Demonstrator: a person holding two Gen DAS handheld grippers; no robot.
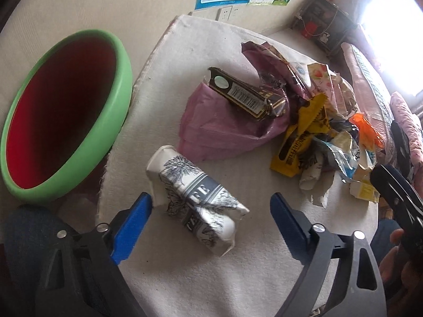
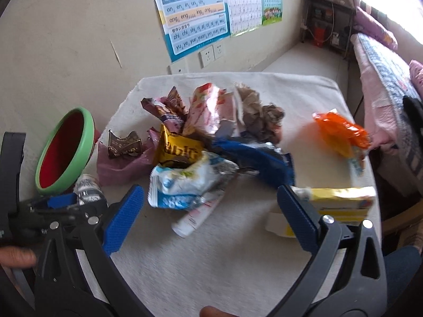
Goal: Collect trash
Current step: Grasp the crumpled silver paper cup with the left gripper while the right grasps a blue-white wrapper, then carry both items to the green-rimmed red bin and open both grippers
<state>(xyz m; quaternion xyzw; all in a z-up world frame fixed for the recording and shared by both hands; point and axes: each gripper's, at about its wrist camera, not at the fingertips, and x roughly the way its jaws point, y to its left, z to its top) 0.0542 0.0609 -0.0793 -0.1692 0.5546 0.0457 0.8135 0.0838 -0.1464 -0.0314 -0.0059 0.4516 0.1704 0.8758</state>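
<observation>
Two grippers are standing open over the table (image 1: 164, 84). The bin (image 1: 124, 84) is waiting at the table's left edge. The left gripper (image 1: 211, 206) is straddling a crushed paper cup (image 1: 197, 198) reading "FE", probably to grasp it. The right gripper (image 2: 211, 200) is releasing nothing, facing a white-blue wrapper (image 2: 185, 182) in the trash pile.

Partly hid the crushed paper cup (image 2: 87, 187) behind the left gripper (image 2: 62, 200) in the right wrist view. Smeared the blue wrapper (image 2: 253, 155) and orange wrapper (image 2: 341, 129) with blur. Cut off the green bin (image 1: 66, 116) at the frame's left edge.
</observation>
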